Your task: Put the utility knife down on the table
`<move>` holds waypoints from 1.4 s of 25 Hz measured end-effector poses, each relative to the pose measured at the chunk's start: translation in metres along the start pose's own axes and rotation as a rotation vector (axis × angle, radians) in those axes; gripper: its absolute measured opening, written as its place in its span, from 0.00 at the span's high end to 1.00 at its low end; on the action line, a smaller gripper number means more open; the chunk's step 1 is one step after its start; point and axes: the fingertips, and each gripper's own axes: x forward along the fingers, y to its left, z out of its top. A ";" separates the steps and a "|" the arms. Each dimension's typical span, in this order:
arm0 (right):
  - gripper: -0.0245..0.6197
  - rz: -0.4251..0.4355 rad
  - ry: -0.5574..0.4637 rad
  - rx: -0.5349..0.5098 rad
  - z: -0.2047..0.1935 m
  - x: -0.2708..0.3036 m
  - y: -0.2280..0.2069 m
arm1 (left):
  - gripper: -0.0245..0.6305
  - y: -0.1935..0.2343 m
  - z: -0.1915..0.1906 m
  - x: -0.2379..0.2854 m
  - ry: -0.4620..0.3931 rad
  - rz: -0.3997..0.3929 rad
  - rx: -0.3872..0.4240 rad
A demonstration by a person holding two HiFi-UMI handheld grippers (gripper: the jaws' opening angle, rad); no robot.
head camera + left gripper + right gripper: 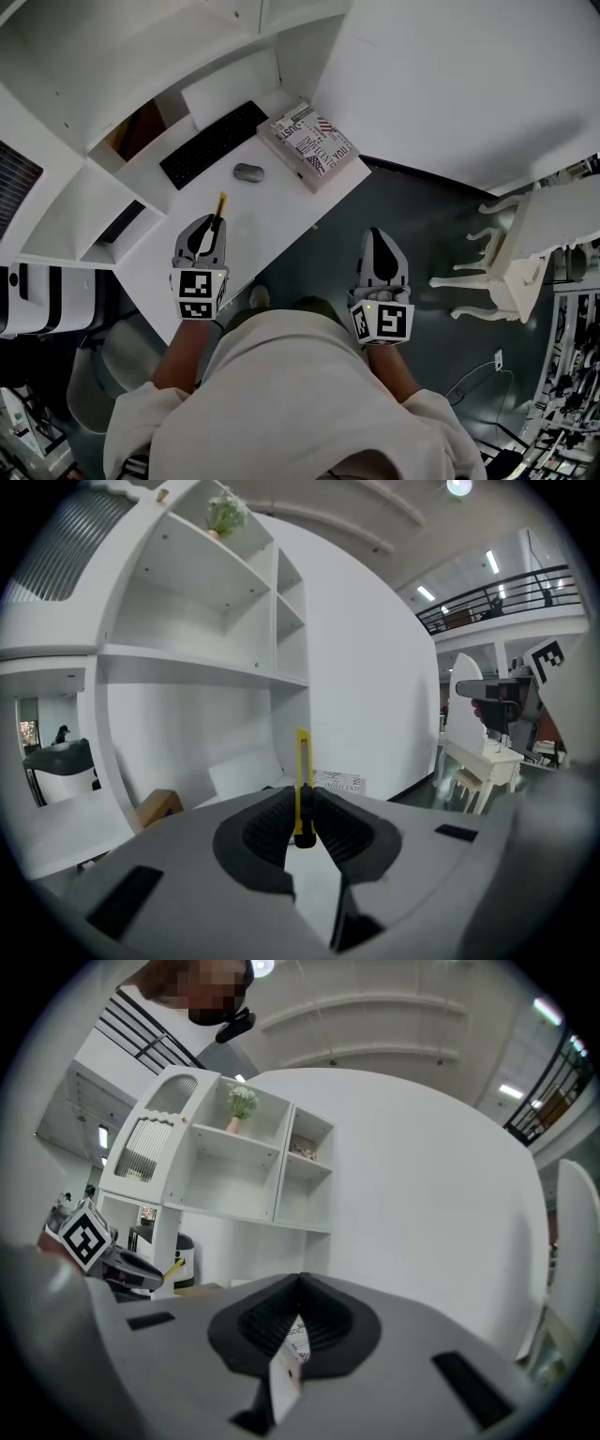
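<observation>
The yellow utility knife (220, 207) sticks forward and up out of my left gripper (208, 225), which is shut on its black rear end and held above the front part of the white table (272, 211). In the left gripper view the knife (303, 771) stands upright between the ribbed pads, with the left gripper (304, 819) closed tight round it. My right gripper (377, 236) hovers over the dark floor to the right of the table. Its jaws meet at the tip with nothing between them, as the right gripper view (299, 1288) shows.
On the table lie a black keyboard (214, 142), a grey mouse (248, 172) and a printed box (308, 145). White shelves (84, 141) rise behind and left of the table. A white chair (506, 253) stands on the floor at the right.
</observation>
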 end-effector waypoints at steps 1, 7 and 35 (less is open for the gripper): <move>0.96 0.000 0.002 0.001 0.000 0.004 -0.001 | 0.87 0.000 0.000 0.005 0.006 -0.006 0.002; 0.96 0.023 0.002 0.019 -0.005 0.030 -0.013 | 0.87 -0.004 0.001 0.032 0.030 -0.013 0.021; 0.96 0.033 0.063 0.042 -0.042 0.106 -0.134 | 0.87 -0.052 -0.052 0.172 0.325 -0.089 0.275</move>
